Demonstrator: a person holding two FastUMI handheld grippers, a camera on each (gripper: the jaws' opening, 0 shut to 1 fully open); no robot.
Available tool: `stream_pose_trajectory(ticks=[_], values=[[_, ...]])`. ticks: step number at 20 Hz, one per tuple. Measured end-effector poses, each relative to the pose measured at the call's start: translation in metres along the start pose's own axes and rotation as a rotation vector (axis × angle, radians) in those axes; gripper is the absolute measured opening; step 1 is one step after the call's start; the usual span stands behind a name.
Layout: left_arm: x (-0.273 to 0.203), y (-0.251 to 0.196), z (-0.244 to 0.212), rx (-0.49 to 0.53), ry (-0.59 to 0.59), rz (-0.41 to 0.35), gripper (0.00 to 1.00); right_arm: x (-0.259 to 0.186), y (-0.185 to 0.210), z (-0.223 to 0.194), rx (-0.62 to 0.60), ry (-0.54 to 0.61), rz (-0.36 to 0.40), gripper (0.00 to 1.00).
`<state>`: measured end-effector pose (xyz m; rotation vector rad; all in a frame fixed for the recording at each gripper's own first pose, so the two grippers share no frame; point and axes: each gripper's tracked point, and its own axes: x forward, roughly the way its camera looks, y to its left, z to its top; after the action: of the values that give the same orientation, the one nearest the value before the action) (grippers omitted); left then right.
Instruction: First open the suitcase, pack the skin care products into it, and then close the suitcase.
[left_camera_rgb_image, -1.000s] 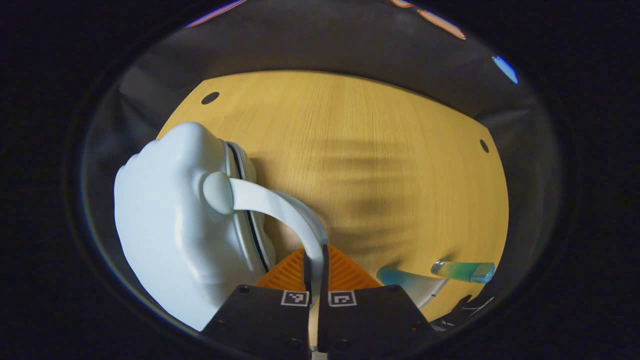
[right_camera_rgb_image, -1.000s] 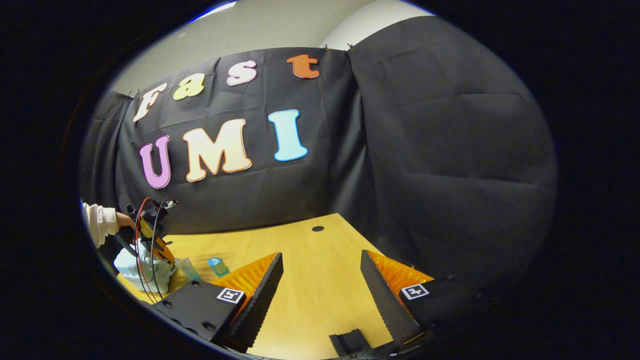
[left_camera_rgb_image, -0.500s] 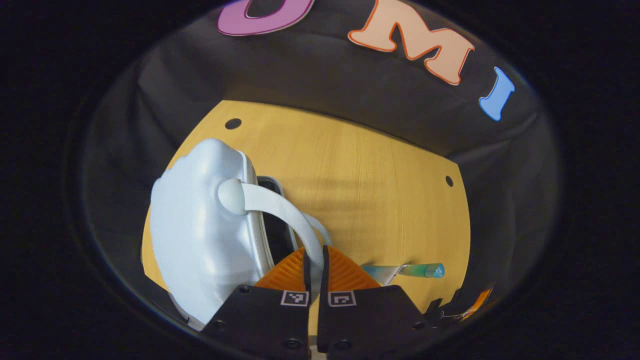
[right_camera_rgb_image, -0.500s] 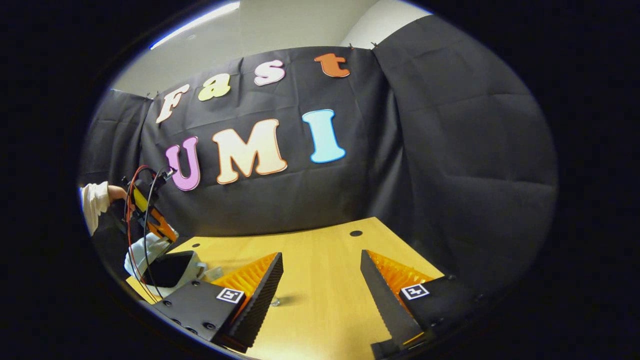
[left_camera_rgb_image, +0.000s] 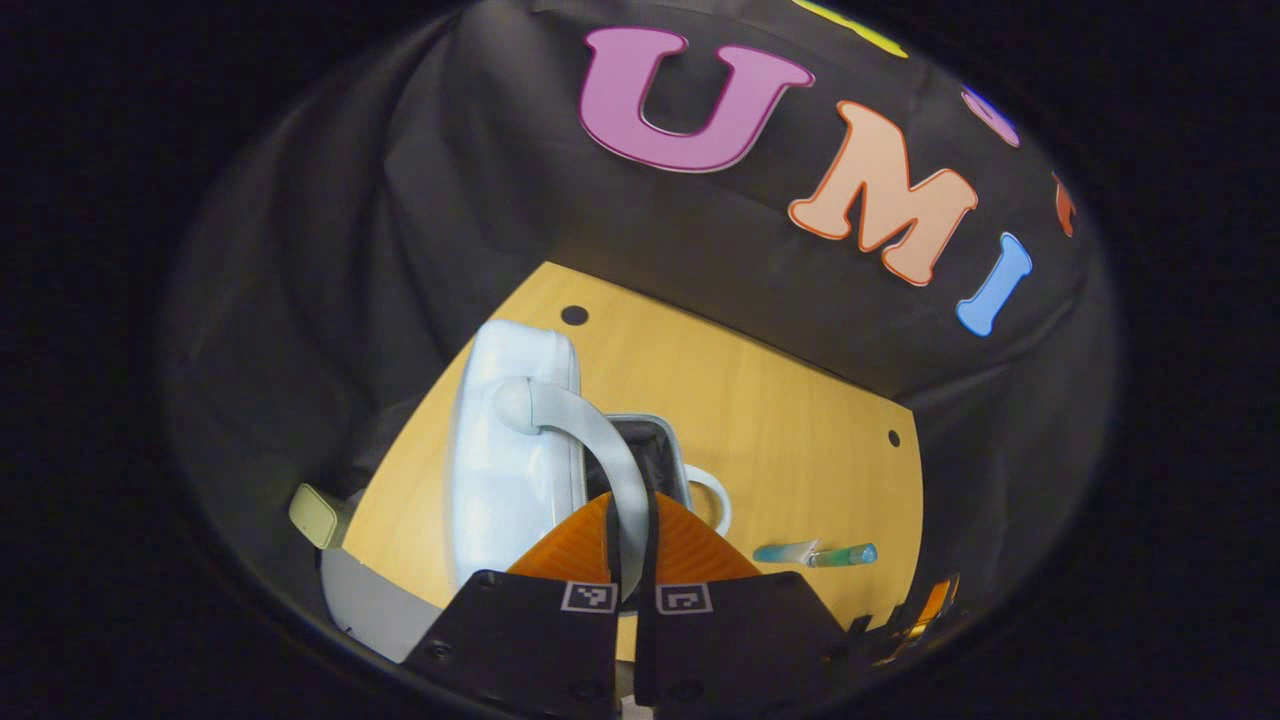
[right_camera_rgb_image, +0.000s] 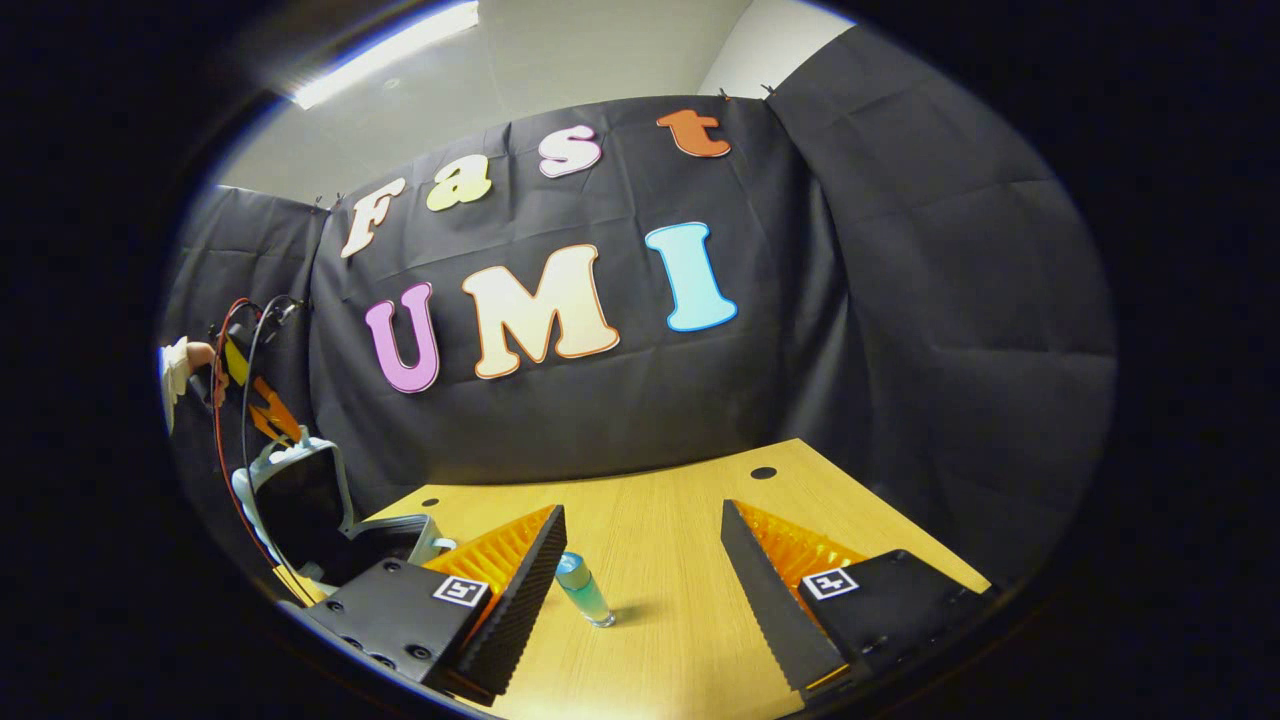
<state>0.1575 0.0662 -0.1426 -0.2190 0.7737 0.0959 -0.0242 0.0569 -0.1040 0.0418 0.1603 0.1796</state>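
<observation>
The left claw (left_camera_rgb_image: 630, 560) is clamped on the pale handle (left_camera_rgb_image: 590, 440) of the suitcase lid (left_camera_rgb_image: 510, 440), both fingers pressed together with the curved strap pinched between them. In the left gripper view the lid stands raised on edge at the left of the wooden desk (left_camera_rgb_image: 780, 430), its smooth white-blue shell facing left. Just to its right lies the lower half of the suitcase (left_camera_rgb_image: 650, 455), open, with a dark lining; nothing can be made out inside it. A second looped handle (left_camera_rgb_image: 712, 498) juts from that half toward the right.

To the right of the suitcase, apart from it, a small bottle with a blue-green body (left_camera_rgb_image: 842, 554) lies on the desk, and a pale blue item (left_camera_rgb_image: 785, 552) touches its near end; what that item is cannot be told.

In the right gripper view the right claw (right_camera_rgb_image: 640, 590) hangs above the desk (right_camera_rgb_image: 680, 640) with its fingers set wide apart, holding nothing. A blue-green bottle (right_camera_rgb_image: 584, 588) stands tilted on the desk just beside the left finger. Farther left the open suitcase (right_camera_rgb_image: 300, 500) shows its dark interior, the lid upright, with the other gripper (right_camera_rgb_image: 262, 412) and a hand (right_camera_rgb_image: 185, 358) above it.
</observation>
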Motion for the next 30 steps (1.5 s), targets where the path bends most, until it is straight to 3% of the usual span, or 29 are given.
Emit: stream_pose_trajectory(ticks=[8, 9, 10, 15, 16, 17, 21, 24, 30], values=[[-0.031, 0.075, -0.007, -0.092, -0.034, 0.105, 0.00, -0.002, 0.026, 0.013, -0.032, 0.002, 0.026, 0.98], [-0.032, 0.084, -0.011, -0.102, -0.034, 0.128, 0.00, 0.000, 0.029, 0.015, -0.035, 0.004, 0.029, 0.94], [-0.035, 0.095, -0.015, -0.102, -0.037, 0.155, 0.00, 0.002, 0.031, 0.015, -0.034, 0.005, 0.031, 0.98], [-0.036, 0.164, -0.048, -0.100, -0.029, 0.296, 0.00, 0.003, 0.053, 0.028, -0.048, -0.016, 0.051, 0.97], [-0.033, 0.179, -0.055, -0.114, -0.043, 0.319, 0.00, 0.004, 0.058, 0.027, -0.055, -0.015, 0.055, 0.93], [-0.030, 0.187, -0.061, -0.117, -0.055, 0.340, 0.00, 0.004, 0.061, 0.026, -0.057, -0.016, 0.057, 0.97], [-0.012, 0.222, -0.095, -0.110, -0.044, 0.419, 0.00, 0.001, 0.075, 0.025, -0.034, -0.019, 0.062, 0.98], [0.013, 0.241, -0.123, -0.151, -0.004, 0.431, 0.00, -0.003, 0.084, 0.019, -0.034, -0.004, 0.061, 0.98], [0.045, 0.249, -0.162, -0.247, 0.065, 0.383, 0.00, -0.012, 0.096, 0.014, -0.082, 0.001, 0.055, 0.97]])
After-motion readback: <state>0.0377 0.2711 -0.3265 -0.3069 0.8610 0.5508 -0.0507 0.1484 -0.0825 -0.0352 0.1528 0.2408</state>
